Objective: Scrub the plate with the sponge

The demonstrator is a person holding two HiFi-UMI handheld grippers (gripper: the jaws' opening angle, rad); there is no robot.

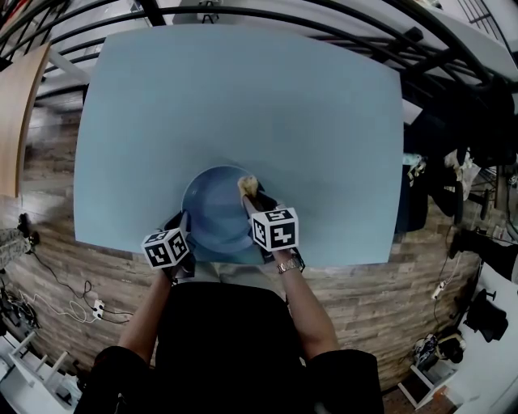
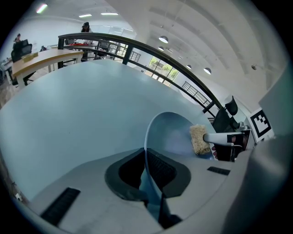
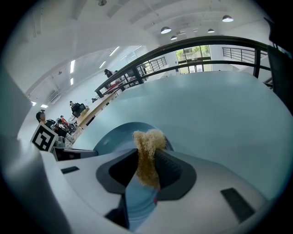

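A round blue plate (image 1: 217, 212) lies at the near edge of the light blue table (image 1: 243, 105). My left gripper (image 1: 183, 230) is shut on the plate's left rim (image 2: 147, 151), which runs edge-on between the jaws and tilts the plate (image 2: 171, 132) up. My right gripper (image 1: 252, 202) is shut on a tan fibrous sponge (image 1: 248, 187). In the right gripper view the sponge (image 3: 147, 157) sticks out of the jaws above the plate (image 3: 120, 135). The left gripper view shows the sponge (image 2: 198, 139) pressed against the plate's right side.
A dark railing (image 1: 340, 24) runs round the table's far side. Wooden floor (image 1: 405, 275) lies below the near edge, with cables (image 1: 77, 303) at left and clutter (image 1: 453, 186) at right. A wooden desk (image 1: 16, 105) stands far left.
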